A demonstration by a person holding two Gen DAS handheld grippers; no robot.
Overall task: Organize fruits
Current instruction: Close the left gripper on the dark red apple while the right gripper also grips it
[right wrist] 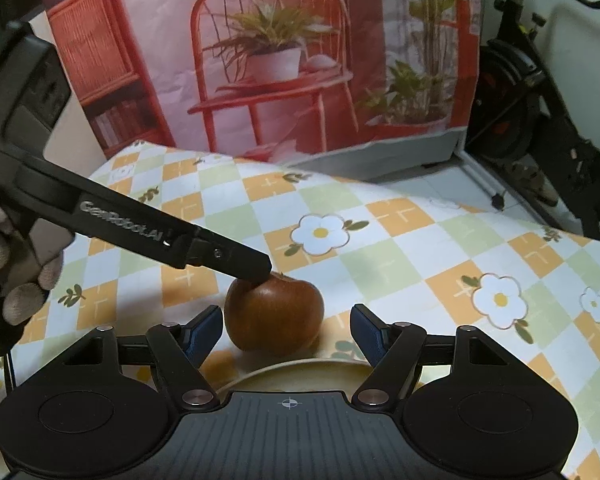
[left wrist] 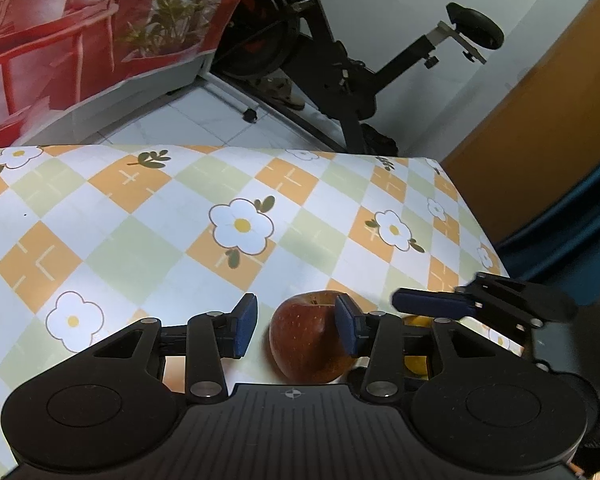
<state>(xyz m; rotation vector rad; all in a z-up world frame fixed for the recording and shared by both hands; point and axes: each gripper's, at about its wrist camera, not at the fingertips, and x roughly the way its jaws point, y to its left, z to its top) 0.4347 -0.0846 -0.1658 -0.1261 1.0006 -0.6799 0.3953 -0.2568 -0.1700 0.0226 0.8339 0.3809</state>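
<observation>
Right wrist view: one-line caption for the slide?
Open right gripper faces a red apple on the floral checked tablecloth; the left gripper reaches over its top.

My left gripper [left wrist: 296, 330] stands with fingers spread, the apple [left wrist: 309, 338] against its right pad and open cloth at its left pad. My right gripper [right wrist: 286, 334] is spread too, with gaps either side of the fruit. The left tool's fingertip crosses above the apple, barring the way down from the top. A plate rim [right wrist: 300, 368] lies just before the apple. Beyond it, the checked tablecloth [left wrist: 140, 232] runs open to the far edge.
</observation>
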